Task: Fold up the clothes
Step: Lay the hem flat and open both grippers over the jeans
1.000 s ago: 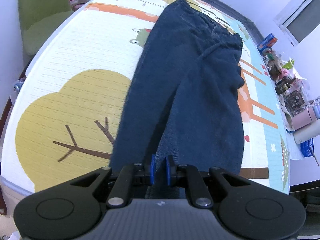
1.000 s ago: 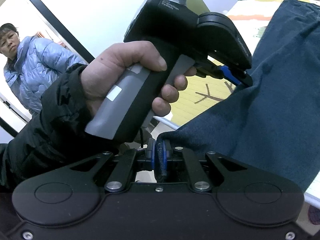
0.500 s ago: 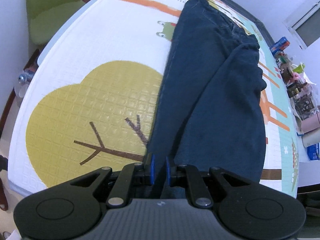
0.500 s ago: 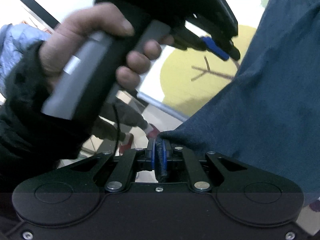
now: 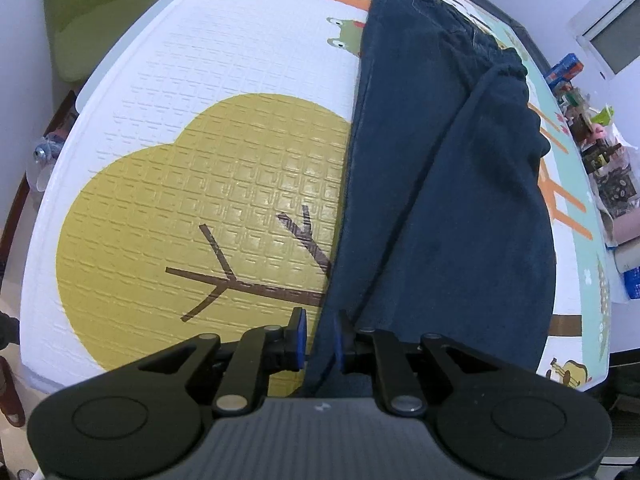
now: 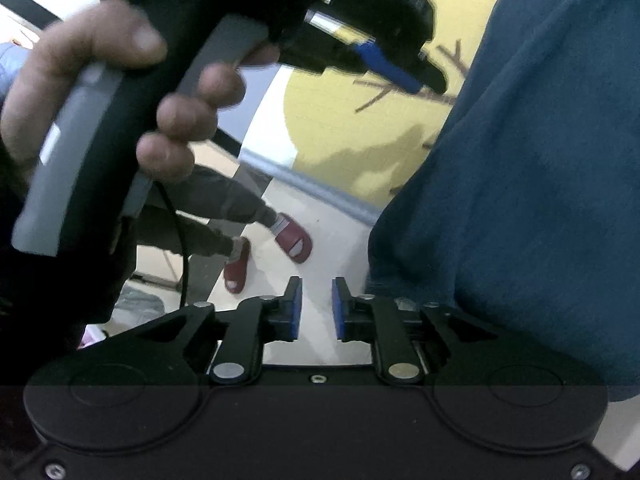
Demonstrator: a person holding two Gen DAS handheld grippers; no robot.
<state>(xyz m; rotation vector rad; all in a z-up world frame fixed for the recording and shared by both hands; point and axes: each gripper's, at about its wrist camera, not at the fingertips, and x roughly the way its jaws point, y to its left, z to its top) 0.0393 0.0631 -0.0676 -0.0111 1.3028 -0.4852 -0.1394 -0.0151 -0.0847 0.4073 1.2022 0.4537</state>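
1. One pair of dark blue jeans (image 5: 440, 184) lies lengthwise on the play mat (image 5: 224, 92), along its right half, waistband toward the far edge and leg ends at the near edge.
2. The two legs lie side by side, the right one overlapping the left; the hem end hangs over the near edge, as the right wrist view shows.
3. Two hand-held grippers are in view. The left hand-held gripper (image 5: 319, 340) sits at the near edge with its blue pads parted a little; the hem of the left leg passes between them, touching the right pad, with a gap at the left pad.
4. The right hand-held gripper (image 6: 316, 308) has its pads apart with nothing between them; the jeans hang just beside its right finger.
5. One hand (image 6: 120, 92) in a dark sleeve grips the grey handle of the left tool.
6. No writing can be read; the mat carries a yellow tree, a frog and orange shapes.
7. The mat's left half lies bare up to its left edge; clutter lines the right edge, and a green chair (image 5: 92, 12) stands past the far left corner.
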